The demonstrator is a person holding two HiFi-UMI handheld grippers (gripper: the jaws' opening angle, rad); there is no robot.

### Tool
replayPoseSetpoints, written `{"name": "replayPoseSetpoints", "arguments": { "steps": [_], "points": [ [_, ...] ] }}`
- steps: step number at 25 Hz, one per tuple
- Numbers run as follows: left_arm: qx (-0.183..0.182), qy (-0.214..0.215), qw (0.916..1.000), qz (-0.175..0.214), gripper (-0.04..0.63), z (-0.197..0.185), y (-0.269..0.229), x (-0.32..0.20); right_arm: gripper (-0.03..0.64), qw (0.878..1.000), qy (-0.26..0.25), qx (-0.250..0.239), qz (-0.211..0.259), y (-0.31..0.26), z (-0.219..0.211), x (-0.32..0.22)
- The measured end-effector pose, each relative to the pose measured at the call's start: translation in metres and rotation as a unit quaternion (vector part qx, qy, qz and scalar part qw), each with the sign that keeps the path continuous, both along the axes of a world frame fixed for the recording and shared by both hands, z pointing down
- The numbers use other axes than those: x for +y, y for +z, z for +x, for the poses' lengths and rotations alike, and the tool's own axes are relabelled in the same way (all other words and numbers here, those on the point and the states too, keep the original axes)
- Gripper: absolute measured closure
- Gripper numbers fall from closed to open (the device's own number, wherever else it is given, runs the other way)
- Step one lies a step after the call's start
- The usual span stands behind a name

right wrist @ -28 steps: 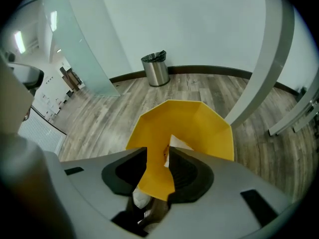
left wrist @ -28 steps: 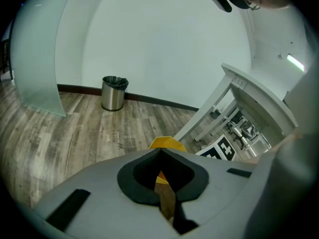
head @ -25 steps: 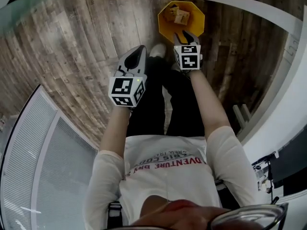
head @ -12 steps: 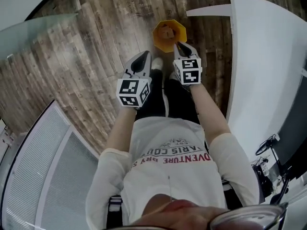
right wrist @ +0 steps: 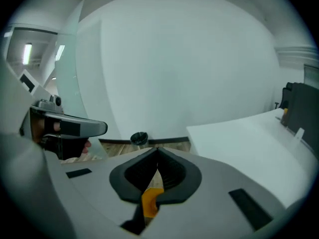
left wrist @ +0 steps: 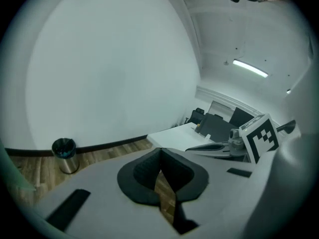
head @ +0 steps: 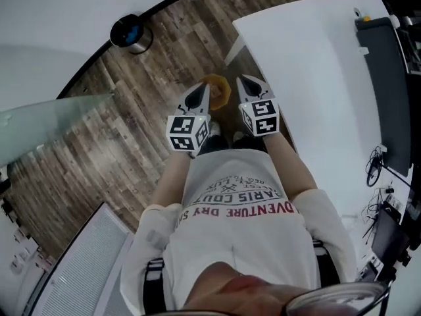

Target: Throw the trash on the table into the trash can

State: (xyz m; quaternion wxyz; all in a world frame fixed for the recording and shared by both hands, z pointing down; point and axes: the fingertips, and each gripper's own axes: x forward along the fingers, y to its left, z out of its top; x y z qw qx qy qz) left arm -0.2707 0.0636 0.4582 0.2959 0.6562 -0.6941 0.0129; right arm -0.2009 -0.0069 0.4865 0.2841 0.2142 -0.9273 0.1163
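The orange trash can (head: 218,88) stands on the wood floor at the person's feet, mostly hidden between the two grippers in the head view. My left gripper (head: 199,95) is held in front of the chest, shut and empty. To its right, beside the table edge, my right gripper (head: 247,83) is also shut with nothing between its pads. In the right gripper view a strip of the orange trash can (right wrist: 151,201) shows through the slot behind the shut jaws. The white table (head: 316,64) shows a bare top; no trash is visible on it.
A small steel bin (head: 129,33) with a dark liner stands by the curved white wall; it shows too as the steel bin (left wrist: 65,154) in the left gripper view. A dark monitor (head: 378,78) sits at the table's far right. A glass panel (head: 39,127) stands at left.
The head view has swung up from the orange can toward the table. The can, earlier large with trash inside, is now small and half hidden. Both grippers rose to level.
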Motion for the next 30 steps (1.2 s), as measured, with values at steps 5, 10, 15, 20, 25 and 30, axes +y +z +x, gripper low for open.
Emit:
{"name": "replayPoseSetpoints", "arguments": {
  "steps": [5, 10, 15, 20, 25, 30],
  "points": [
    [-0.037, 0.083, 0.9952, 0.037, 0.572, 0.05, -0.054, -0.052, 0.591, 0.994, 0.095, -0.047, 0.032, -0.063, 0.068, -0.05],
    [-0.055, 0.175, 0.9799, 0.079, 0.572, 0.135, -0.101, -0.095, 0.591, 0.977, 0.192, -0.073, 0.059, -0.106, 0.167, -0.08],
    [-0.062, 0.276, 0.9493, 0.138, 0.572, 0.238, -0.143, -0.131, 0.591, 0.943, 0.31, -0.086, 0.083, -0.126, 0.286, -0.086],
    [-0.053, 0.358, 0.9187, 0.158, 0.572, 0.331, -0.158, -0.148, 0.591, 0.906, 0.4, -0.084, 0.114, -0.143, 0.389, -0.071],
    [-0.046, 0.426, 0.8856, 0.18, 0.572, 0.407, -0.163, -0.156, 0.591, 0.864, 0.477, -0.079, 0.144, -0.15, 0.471, -0.056],
    [-0.054, 0.492, 0.8489, 0.185, 0.572, 0.472, -0.173, -0.14, 0.591, 0.824, 0.541, -0.079, 0.152, -0.156, 0.532, -0.021]
  ]
}}
